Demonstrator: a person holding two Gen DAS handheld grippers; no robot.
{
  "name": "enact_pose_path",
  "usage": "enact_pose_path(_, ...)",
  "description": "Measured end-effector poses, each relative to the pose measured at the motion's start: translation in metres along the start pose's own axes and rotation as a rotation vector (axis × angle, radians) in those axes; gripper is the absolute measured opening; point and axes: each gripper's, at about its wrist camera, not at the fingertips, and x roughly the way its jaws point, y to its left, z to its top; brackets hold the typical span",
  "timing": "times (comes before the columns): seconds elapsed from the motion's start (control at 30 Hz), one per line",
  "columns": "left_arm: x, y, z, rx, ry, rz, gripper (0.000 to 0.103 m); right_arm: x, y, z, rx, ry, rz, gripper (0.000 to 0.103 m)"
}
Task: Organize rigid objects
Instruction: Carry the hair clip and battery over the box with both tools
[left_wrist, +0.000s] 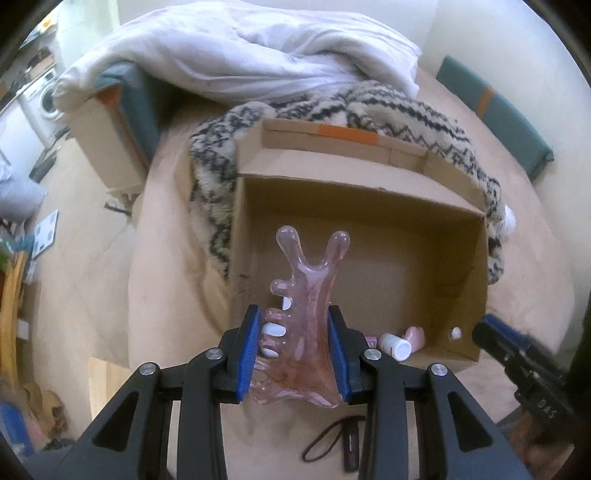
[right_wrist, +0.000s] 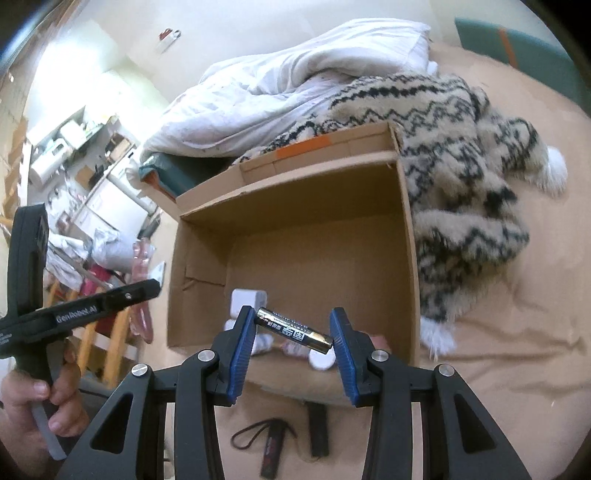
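1. My left tool (left_wrist: 293, 354) is clamped on a pink translucent comb-shaped massager (left_wrist: 303, 317); its blue pads press both sides, and the forked end points toward the cardboard box (left_wrist: 369, 192).
2. My right tool (right_wrist: 293, 334) holds a black-and-gold battery (right_wrist: 293, 330) crosswise between its blue pads, one end against each pad, tilted down to the right.
3. From the right wrist, the battery hangs over the near edge of the open box (right_wrist: 406, 206), which sits on the tan bed sheet (right_wrist: 517, 350).
4. Inside the box, at its near wall, I see a small white bottle (left_wrist: 397, 345) and a pink item (left_wrist: 415, 336) just beside it.
5. A black-and-cream patterned blanket (right_wrist: 469, 158) lies against the far and right sides of the box, with a white duvet (left_wrist: 236, 55) behind it.
6. A dark stick with a wrist loop (right_wrist: 271, 450) lies on the sheet below my right tool.
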Motion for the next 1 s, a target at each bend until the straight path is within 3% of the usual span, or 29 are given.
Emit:
enact_pose_path(0.2,0.041,-0.016,-0.001,0.04,0.029,0.032,0.032,0.029,0.003,0.01,-0.064,0.043,-0.052,0.043)
enact_pose_path(0.4,0.07,-0.011,-0.006,0.013,0.06,0.063,0.032,0.046,0.01,0.001,-0.106,0.082,-0.087,0.043)
enact_pose_path(1.0,0.084,-0.005,-0.013,-0.01,0.092,0.101,0.032,0.061,0.003,-0.004,-0.088,0.134,-0.144,0.044)
